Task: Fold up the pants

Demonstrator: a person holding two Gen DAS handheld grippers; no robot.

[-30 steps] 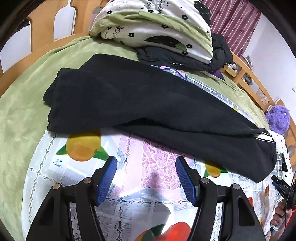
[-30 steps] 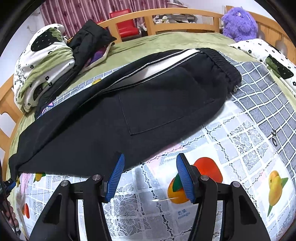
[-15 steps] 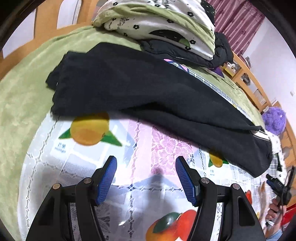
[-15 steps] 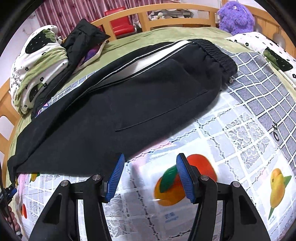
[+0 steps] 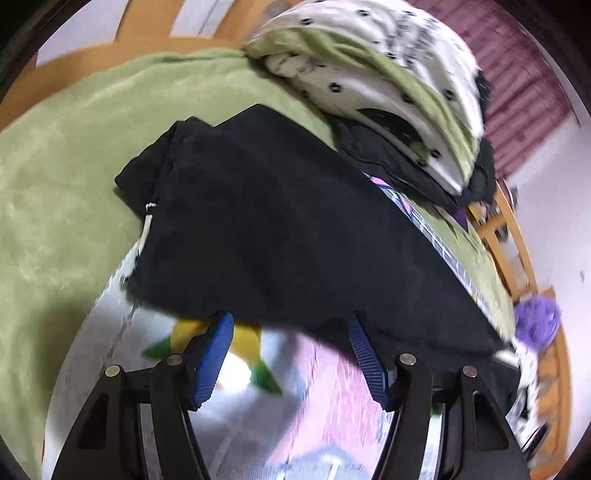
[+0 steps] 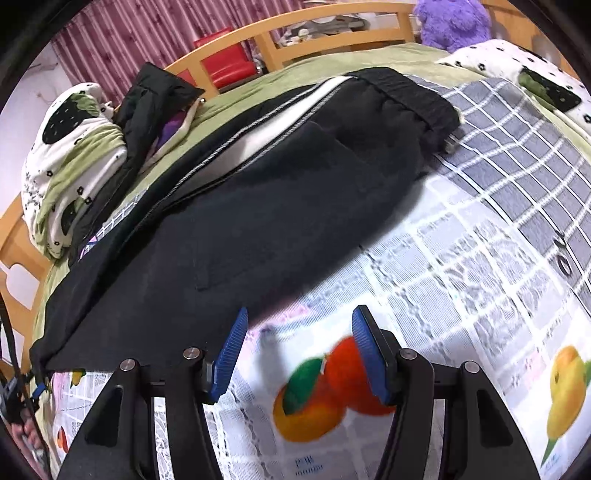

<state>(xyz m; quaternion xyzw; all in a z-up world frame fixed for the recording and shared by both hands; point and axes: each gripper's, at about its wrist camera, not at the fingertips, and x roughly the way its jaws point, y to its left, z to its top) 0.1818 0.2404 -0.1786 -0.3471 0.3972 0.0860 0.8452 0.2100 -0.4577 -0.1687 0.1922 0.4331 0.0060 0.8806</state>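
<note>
Black pants (image 5: pixel 277 229) lie stretched along the bed, folded lengthwise, on a fruit-printed lace cloth (image 5: pixel 314 387). In the left wrist view the leg hems (image 5: pixel 147 173) are at the upper left. My left gripper (image 5: pixel 290 319) is open, its blue pads at the pants' near edge with only the cloth between them. In the right wrist view the pants (image 6: pixel 277 206) show an elastic waistband (image 6: pixel 406 96) and a white side stripe (image 6: pixel 273 122). My right gripper (image 6: pixel 301 311) is open just short of the seat's near edge, its left pad almost at the fabric.
A folded floral quilt (image 5: pixel 369 74) and a black jacket (image 5: pixel 424 170) sit behind the pants. A green blanket (image 5: pixel 55 184) covers the bed. A purple plush (image 6: pixel 450 22), a wooden bed rail (image 6: pixel 332 26) and a red chair (image 6: pixel 225 66) are beyond.
Both grippers have moved in toward the pants' near edge. The left one has slid toward the leg end and rolled, so the hems now lie close ahead. Openings look unchanged.
</note>
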